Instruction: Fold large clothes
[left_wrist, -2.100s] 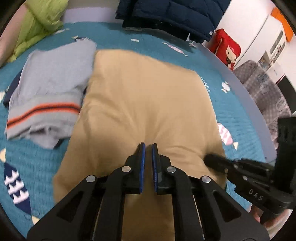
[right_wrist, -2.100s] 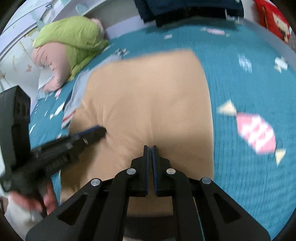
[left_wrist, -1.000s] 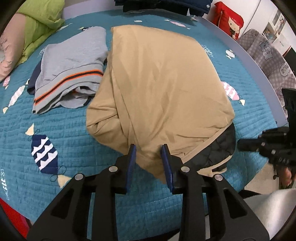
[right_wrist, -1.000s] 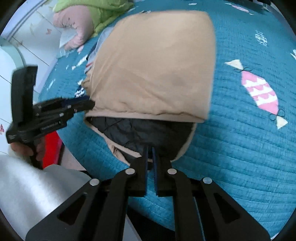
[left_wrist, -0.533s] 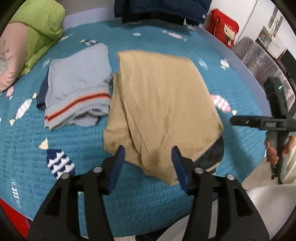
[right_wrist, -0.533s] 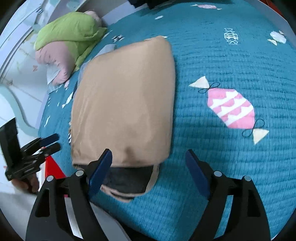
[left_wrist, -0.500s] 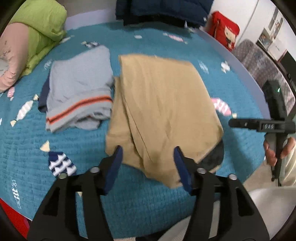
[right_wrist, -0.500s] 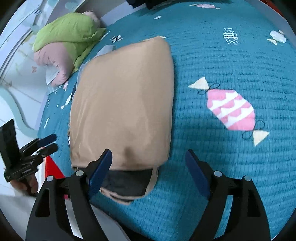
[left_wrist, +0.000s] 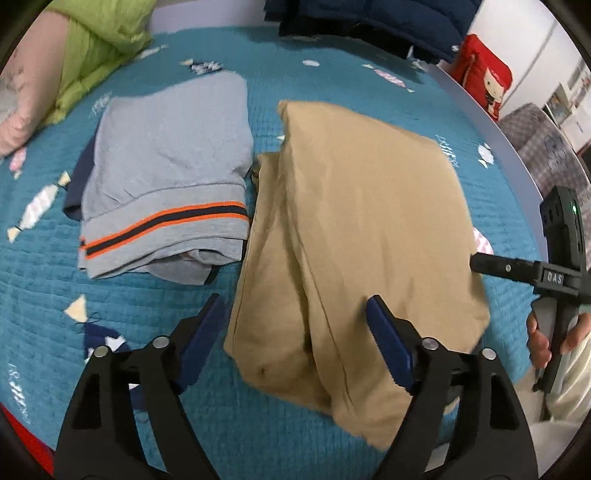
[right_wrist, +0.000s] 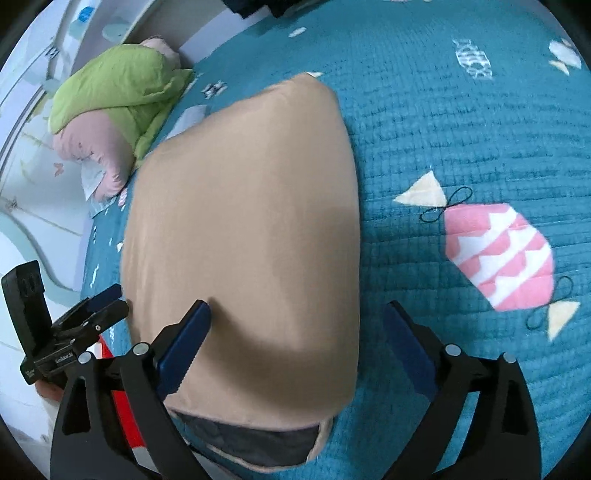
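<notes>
A tan padded jacket (left_wrist: 354, 229) lies folded on the teal bedspread (left_wrist: 44, 295); in the right wrist view (right_wrist: 251, 236) its dark quilted lining (right_wrist: 251, 439) shows at the near edge. My left gripper (left_wrist: 295, 332) is open and empty, above the jacket's near left corner. My right gripper (right_wrist: 295, 339) is open and empty, above the jacket's near right edge. Each gripper also shows in the other's view: the right one (left_wrist: 517, 269) and the left one (right_wrist: 99, 306) beside the jacket.
A folded grey sweater with an orange and navy stripe (left_wrist: 166, 173) lies left of the jacket. A green and pink quilt (right_wrist: 110, 110) sits at the head of the bed. Dark navy clothes (left_wrist: 369, 22) lie at the far edge. A red cushion (left_wrist: 484, 85) stands beyond the bed.
Both grippers let go of the jacket, opened wide and drew back toward its near edge. The jacket now lies folded and still on the bed.
</notes>
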